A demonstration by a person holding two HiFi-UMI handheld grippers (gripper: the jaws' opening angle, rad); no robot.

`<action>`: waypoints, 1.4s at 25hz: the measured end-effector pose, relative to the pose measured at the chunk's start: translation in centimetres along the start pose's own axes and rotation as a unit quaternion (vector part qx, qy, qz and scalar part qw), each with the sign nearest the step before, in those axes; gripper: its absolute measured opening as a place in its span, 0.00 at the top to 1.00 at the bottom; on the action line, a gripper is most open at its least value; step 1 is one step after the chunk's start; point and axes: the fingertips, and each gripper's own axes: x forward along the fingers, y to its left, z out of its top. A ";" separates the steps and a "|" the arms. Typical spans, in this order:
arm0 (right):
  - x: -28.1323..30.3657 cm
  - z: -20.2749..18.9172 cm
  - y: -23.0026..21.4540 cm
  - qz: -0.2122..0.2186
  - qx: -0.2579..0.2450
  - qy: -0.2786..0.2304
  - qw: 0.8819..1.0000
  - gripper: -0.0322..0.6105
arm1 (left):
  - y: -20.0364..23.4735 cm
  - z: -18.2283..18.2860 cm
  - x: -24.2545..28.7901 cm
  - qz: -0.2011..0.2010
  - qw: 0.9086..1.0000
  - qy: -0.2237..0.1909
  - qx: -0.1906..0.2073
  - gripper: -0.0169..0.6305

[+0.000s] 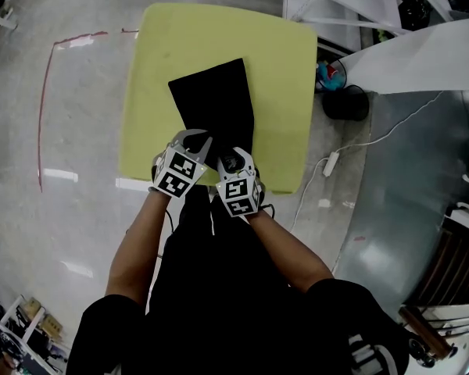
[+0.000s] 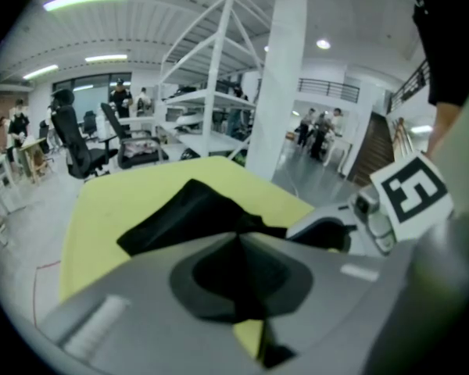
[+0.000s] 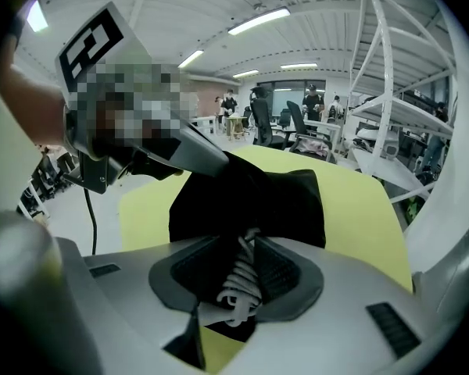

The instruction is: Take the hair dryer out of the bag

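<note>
Two claws meet at the near end of the black bag (image 1: 215, 104), which lies flat on the yellow counter (image 1: 285, 69). The left claw (image 1: 197, 141) is pinched tight on the bag's near edge. Just beside it, at the bag's mouth, the right claw (image 1: 233, 161) stands narrowly parted, with a white coiled cord (image 3: 238, 283) loose between its pads. Of the hair dryer, only that cord shows.

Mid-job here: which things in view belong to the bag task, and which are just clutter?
Job: black bag; white coiled cord, between jaws of right gripper; left gripper, shut on bag; yellow table.
Lying about: floor cable; office chairs; white rack.
</note>
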 end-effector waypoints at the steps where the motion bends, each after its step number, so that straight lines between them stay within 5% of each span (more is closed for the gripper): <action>1: 0.0 -0.2 0.0 -0.004 0.003 0.003 1.000 0.77 | -0.1 -0.1 0.0 -0.001 1.000 0.000 -0.002 0.95; 8: 1.9 -1.0 -1.1 -0.016 0.031 0.040 0.999 0.63 | 0.1 0.5 0.2 -0.008 1.000 -0.010 -0.011 0.95; 17: 5.2 -1.4 -1.8 -0.009 0.069 0.095 0.993 0.59 | 0.8 0.5 0.6 -0.006 1.000 -0.010 -0.015 0.95; 22: 6.2 -2.4 -1.6 -0.012 0.069 0.128 0.989 0.58 | 0.9 0.5 0.7 -0.007 1.000 -0.008 0.000 0.95; 35: 6.0 -2.4 -2.2 -0.004 0.076 0.113 0.991 0.68 | 0.3 0.3 0.3 -0.010 1.000 -0.009 0.007 0.95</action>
